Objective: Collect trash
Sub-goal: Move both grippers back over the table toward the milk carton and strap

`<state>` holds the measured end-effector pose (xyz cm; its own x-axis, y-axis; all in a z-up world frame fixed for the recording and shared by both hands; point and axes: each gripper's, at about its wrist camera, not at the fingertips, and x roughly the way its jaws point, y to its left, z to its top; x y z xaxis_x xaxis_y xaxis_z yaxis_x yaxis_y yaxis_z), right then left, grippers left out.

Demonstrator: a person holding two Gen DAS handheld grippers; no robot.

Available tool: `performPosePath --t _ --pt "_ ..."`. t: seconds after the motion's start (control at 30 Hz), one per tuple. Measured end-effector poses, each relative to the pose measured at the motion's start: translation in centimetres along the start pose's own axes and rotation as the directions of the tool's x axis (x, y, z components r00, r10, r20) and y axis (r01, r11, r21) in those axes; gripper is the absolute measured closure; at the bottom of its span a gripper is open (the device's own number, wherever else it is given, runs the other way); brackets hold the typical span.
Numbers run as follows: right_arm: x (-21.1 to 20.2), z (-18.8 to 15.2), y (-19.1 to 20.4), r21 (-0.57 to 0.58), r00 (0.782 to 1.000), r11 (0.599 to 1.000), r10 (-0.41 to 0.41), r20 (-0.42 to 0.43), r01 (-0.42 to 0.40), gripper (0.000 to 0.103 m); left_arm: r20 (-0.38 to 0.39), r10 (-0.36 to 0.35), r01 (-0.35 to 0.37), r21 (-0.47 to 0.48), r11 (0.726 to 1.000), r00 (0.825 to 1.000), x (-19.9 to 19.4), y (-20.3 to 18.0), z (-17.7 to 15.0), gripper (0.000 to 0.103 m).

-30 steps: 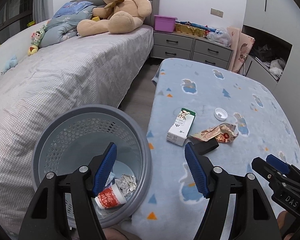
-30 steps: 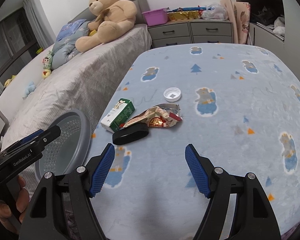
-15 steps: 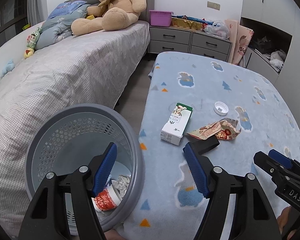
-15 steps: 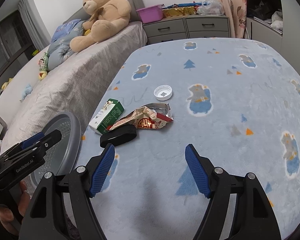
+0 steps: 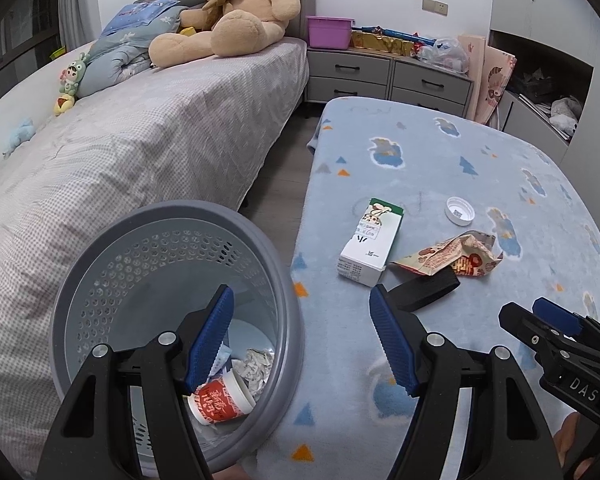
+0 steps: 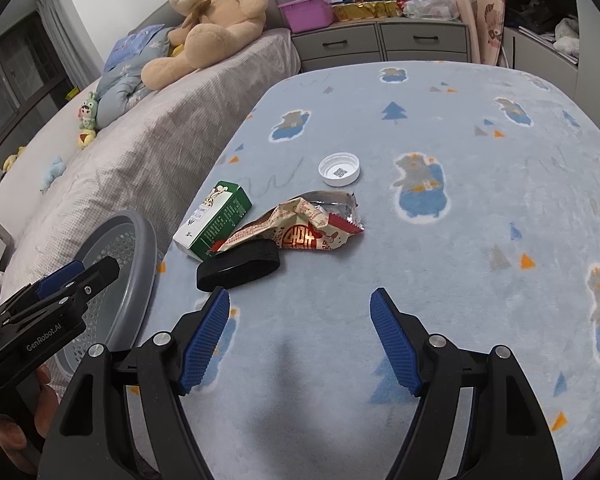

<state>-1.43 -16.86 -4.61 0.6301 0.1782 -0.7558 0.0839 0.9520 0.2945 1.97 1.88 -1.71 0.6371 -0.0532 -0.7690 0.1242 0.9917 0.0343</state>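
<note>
On the blue patterned table cover point(image 6: 440, 264) lie a green-and-white carton point(image 6: 214, 221) point(image 5: 370, 242), a crumpled snack wrapper point(image 6: 300, 226) point(image 5: 452, 256), a black oval lid point(image 6: 238, 269) point(image 5: 426, 291) and a white cap point(image 6: 339, 169) point(image 5: 459, 210). A grey perforated bin point(image 5: 172, 320) point(image 6: 116, 276) stands left of the table, with a red-and-white cup point(image 5: 220, 398) and crumpled paper inside. My left gripper point(image 5: 300, 340) hangs open over the bin's right rim and the table edge. Nearer than the trash, my right gripper point(image 6: 300, 340) is open and empty above the cover.
A bed point(image 5: 120, 140) with a big teddy bear point(image 5: 228, 12) and small toys runs along the left. Grey drawers point(image 5: 388, 76) with a purple tub point(image 5: 328, 31) stand at the back. A narrow strip of floor point(image 5: 280, 188) separates bed and table.
Both grippers have sunk slightly and drifted; the carton, wrapper and lid now sit a bit higher and further left in the right view. Jaws unchanged.
</note>
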Motion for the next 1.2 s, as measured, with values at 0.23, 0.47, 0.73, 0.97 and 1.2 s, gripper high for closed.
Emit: performPosePath --t 0.23,0.47,0.73,0.97,1.2 --pt "1.5 0.0 0.9 -0.017 1.000 1.000 0.008 -0.027 -0.008 0.032 -0.002 0.009 -0.009 -0.018 1.000 1.000 0.4 0.6 -0.1 0.035" --pt "2.9 0.5 2.2 -0.050 0.999 0.999 0.012 -0.041 -0.014 0.031 -0.008 0.017 -0.017 -0.042 0.999 1.000 0.6 1.2 -0.2 0.035" --pt "4.5 1.2 3.5 -0.070 0.998 0.997 0.020 -0.052 -0.023 0.025 -0.003 0.030 -0.030 -0.075 0.997 1.000 0.4 2.2 -0.1 0.035" --pt "6.0 1.4 4.4 -0.088 0.998 0.996 -0.003 -0.066 -0.003 0.025 -0.005 0.027 -0.027 -0.091 0.995 1.000 0.4 2.8 -0.1 0.035" --pt "6.9 1.7 5.1 -0.098 0.998 0.995 -0.011 -0.061 0.005 0.026 -0.005 0.023 -0.024 -0.095 0.995 1.000 0.3 2.9 -0.1 0.035"
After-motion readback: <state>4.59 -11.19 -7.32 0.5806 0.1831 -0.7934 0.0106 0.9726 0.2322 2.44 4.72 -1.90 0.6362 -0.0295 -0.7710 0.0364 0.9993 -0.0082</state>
